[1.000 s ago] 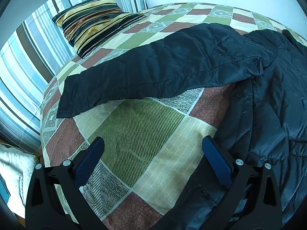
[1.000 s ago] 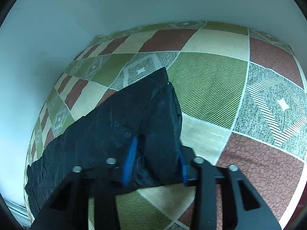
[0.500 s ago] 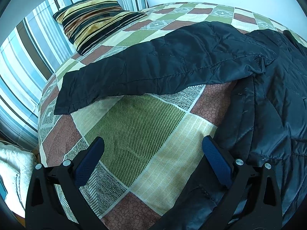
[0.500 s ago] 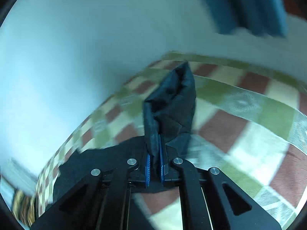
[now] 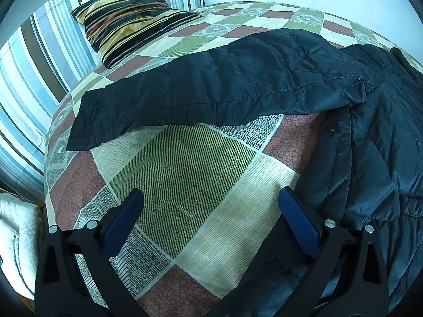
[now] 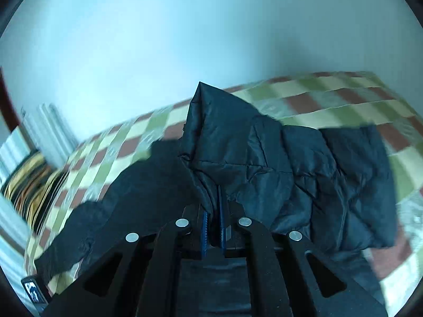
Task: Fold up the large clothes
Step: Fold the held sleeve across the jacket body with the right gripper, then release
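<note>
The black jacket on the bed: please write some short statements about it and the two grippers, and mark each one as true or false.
1. The right gripper is shut on a fold of the black jacket. True.
2. The left gripper is shut on the sleeve. False: its jaws stand wide open over the patchwork bedspread, with nothing between them.
3. A striped pillow lies at the far end of the bed. True.
4. The sleeve is folded over the jacket's body. False: it lies stretched out flat toward the pillow.
5. The jacket is red. False: it is black.
</note>
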`<state>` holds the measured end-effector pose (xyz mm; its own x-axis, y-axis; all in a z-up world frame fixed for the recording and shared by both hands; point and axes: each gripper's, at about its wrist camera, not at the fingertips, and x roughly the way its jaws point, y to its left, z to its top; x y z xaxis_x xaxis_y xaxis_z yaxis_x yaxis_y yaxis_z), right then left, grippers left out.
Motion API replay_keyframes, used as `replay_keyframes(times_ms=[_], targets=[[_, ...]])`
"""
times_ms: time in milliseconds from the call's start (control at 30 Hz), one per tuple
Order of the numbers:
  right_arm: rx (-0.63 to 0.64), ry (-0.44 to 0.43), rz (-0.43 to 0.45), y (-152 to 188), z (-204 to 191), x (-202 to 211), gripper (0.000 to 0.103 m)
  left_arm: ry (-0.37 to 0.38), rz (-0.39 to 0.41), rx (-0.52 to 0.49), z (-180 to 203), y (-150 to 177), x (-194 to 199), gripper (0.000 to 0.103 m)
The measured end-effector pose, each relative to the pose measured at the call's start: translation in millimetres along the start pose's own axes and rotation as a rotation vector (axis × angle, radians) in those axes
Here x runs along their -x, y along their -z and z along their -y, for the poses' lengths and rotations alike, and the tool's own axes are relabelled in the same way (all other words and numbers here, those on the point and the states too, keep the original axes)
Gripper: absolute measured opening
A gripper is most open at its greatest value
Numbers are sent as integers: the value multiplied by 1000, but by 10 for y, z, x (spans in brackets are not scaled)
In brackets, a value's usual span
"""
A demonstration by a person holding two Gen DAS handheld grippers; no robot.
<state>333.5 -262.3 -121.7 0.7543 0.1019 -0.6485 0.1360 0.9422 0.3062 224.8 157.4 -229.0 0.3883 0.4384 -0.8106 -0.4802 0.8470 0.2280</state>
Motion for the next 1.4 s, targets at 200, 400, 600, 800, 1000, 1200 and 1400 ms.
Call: replay_keyframes(times_ms=[200, 400, 600, 800, 1000, 1200, 1400], targets=[[66, -90, -96, 351, -697, -315, 6, 16, -7, 11, -22, 1, -22, 101], [157, -123, -184, 652, -1209, -646, 6, 30, -12, 21, -38, 0, -41, 101], [170, -121, -274, 828, -1374, -932, 6, 31, -12, 22, -35, 4, -46, 101], [244, -110, -365, 1009, -1574, -1193, 11, 29, -13, 20, -38, 5, -47, 101], [213, -233, -331, 918, -1509, -775, 47, 32, -14, 22, -38, 6, -48, 101], [127, -182, -155, 450, -655, -27, 43, 33, -14, 23, -42, 6, -50, 101], [-59, 122, -99, 20, 820, -88, 18, 29, -12, 21, -42, 3, -43, 101]])
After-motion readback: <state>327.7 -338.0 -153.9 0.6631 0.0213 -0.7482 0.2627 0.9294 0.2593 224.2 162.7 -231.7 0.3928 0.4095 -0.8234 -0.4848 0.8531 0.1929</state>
